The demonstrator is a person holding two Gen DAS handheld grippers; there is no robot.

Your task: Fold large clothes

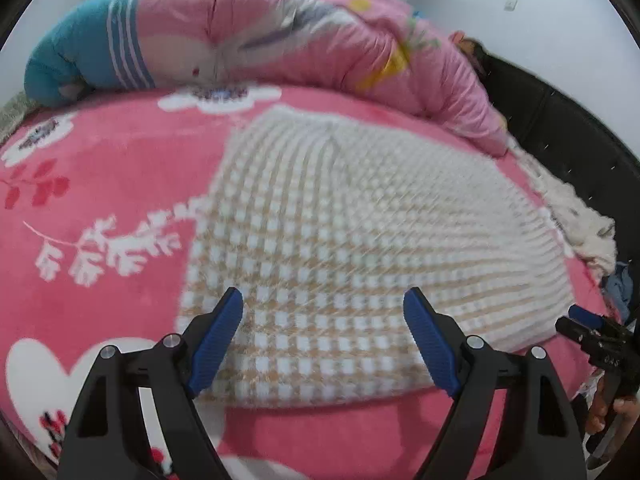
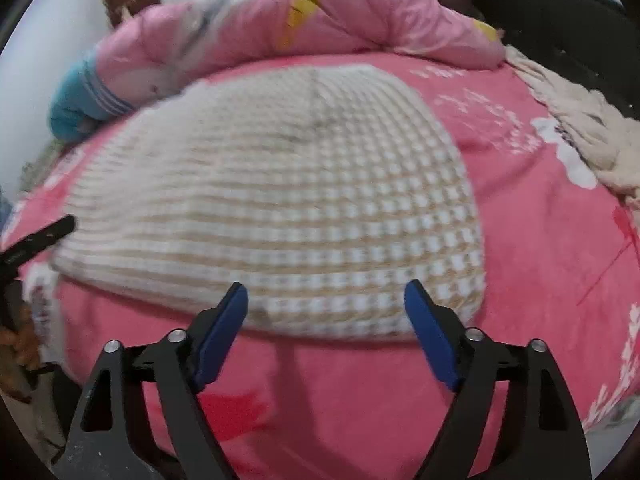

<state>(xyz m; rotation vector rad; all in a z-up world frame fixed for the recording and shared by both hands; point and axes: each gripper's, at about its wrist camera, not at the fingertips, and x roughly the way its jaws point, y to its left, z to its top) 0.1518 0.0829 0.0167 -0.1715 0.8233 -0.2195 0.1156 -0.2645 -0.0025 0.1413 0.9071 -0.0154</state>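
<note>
A white and tan checked knit garment lies flat on a pink flowered bed cover; it also shows in the right wrist view. My left gripper is open and empty, hovering over the garment's near left part. My right gripper is open and empty, hovering over the garment's near edge, towards its right corner. The right gripper also shows at the right edge of the left wrist view. The left gripper's finger shows at the left edge of the right wrist view.
A rolled pink quilt with a blue end lies along the far side of the bed. A cream cloth is bunched at the right edge. A black headboard stands beyond it.
</note>
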